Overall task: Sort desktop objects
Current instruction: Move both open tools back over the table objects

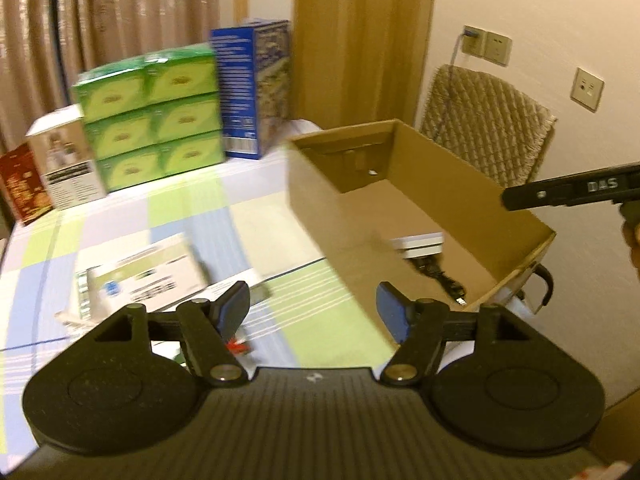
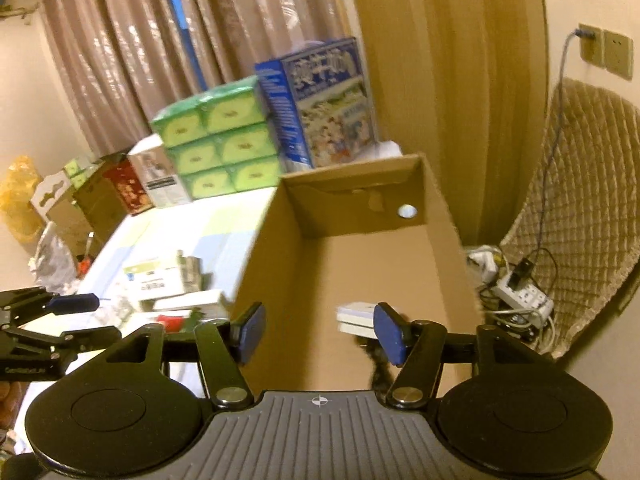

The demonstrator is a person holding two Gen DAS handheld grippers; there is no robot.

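both claws, left claw (image 1: 314, 312) and right claw (image 2: 320, 332), gaped wide, empty; motion blurred the bench (image 1: 120, 216) clutter; curtains (image 2: 120, 40) hung behind.

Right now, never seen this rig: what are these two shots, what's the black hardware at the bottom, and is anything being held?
Each shot comes from a fisheye camera on a handheld tool that a person carries, looking along its two blue-padded fingers. The left tongs and the right tongs are both open and hold nothing. The left tongs hang over the pastel checked tablecloth, where white printed packets lie. The right tongs point into the open brown cardboard box, which holds a small white flat box and a black cable. Stacked green cartons and a tall blue carton stand behind.
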